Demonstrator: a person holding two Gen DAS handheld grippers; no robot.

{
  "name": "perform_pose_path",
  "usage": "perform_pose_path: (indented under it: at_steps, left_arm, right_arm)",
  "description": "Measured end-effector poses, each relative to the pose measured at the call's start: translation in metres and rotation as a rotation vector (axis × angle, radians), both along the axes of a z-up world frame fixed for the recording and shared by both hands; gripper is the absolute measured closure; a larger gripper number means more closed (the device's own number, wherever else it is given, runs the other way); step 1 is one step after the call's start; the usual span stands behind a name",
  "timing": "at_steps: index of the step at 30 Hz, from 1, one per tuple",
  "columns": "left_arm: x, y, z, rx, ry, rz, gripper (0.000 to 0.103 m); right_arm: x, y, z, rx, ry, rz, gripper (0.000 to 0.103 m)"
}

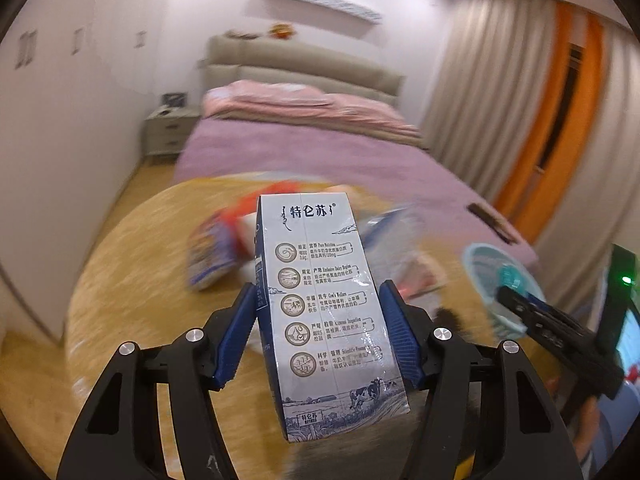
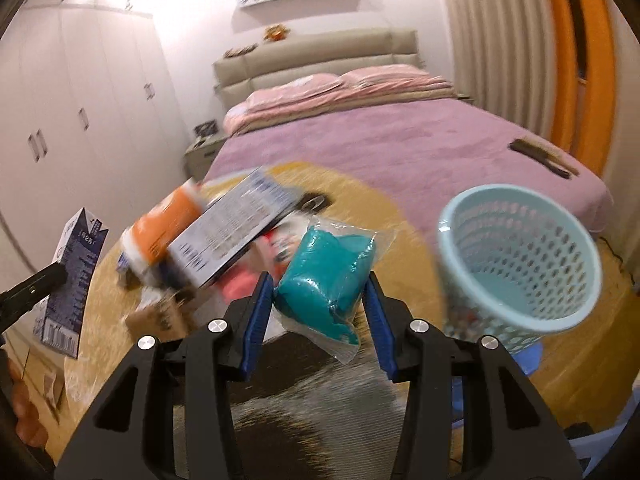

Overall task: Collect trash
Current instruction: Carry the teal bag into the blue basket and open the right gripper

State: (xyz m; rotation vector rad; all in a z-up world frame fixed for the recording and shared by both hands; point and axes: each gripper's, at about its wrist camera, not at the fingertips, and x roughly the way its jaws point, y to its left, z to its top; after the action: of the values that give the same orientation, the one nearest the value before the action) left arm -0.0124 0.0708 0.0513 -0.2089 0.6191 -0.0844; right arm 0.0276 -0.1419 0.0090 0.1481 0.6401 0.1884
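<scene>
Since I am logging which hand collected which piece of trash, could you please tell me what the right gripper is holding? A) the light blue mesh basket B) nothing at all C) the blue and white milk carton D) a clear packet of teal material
D: in the right wrist view the right gripper has its blue pads pressed on the clear packet of teal material, while the milk carton is clamped in the left gripper.

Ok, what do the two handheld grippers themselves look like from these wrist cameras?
Both match: the left gripper and right gripper have matte black angular linkage arms with cut-out slots, round silver pivot bolts, and blue ribbed pads lining the jaws. No cables or sleeves show; a green indicator light glows beside the right gripper in the left wrist view.
</scene>
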Motion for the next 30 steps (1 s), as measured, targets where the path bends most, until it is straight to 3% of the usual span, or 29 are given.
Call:
perform_pose_path:
  at_steps: [9, 15, 24, 30]
  left_arm:
    - [0.064, -0.125, 0.015, -0.021, -0.018, -0.269, 0.042]
    - [0.117, -0.205, 0.000, -0.064, 0.023, -0.398, 0.042]
    - [0.174, -0.287, -0.051, -0.087, 0.105, -0.460, 0.042]
    - [0.186, -0.302, -0.067, -0.076, 0.135, -0.448, 0.040]
  right_arm:
    - [0.024, -0.113, 0.001, 0.042, 0.004, -0.227, 0.060]
    - [0.051, -0.179, -0.030, 0.104, 0.094, -0.320, 0.060]
    - [0.073, -0.213, -0.075, 0.097, 0.202, -0.376, 0.060]
    - [0.079, -0.219, -0.085, 0.090, 0.234, -0.373, 0.057]
